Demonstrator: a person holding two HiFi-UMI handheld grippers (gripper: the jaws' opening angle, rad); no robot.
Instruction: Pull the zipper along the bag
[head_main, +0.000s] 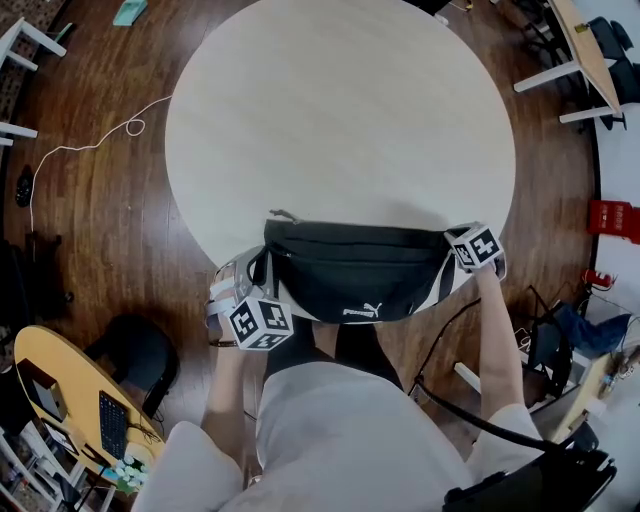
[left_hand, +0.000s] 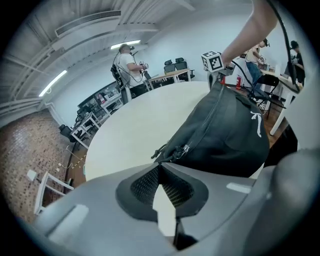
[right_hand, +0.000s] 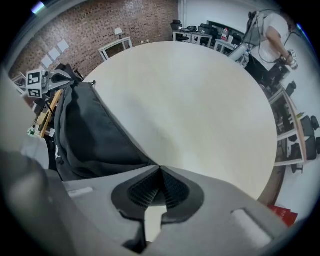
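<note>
A black waist bag lies across the near edge of the round pale table, partly hanging over the person's lap. My left gripper is at the bag's left end. In the left gripper view its jaws are shut, and the pull of the metal zipper slider runs into the tips. My right gripper points down at the bag's right end. Seen in the right gripper view, it is shut with the bag's tapering end pinched at the tips.
The table top stretches away behind the bag. A white cable lies on the wooden floor at the left. A yellow desk with a keyboard stands at the near left. A person stands among desks at the back.
</note>
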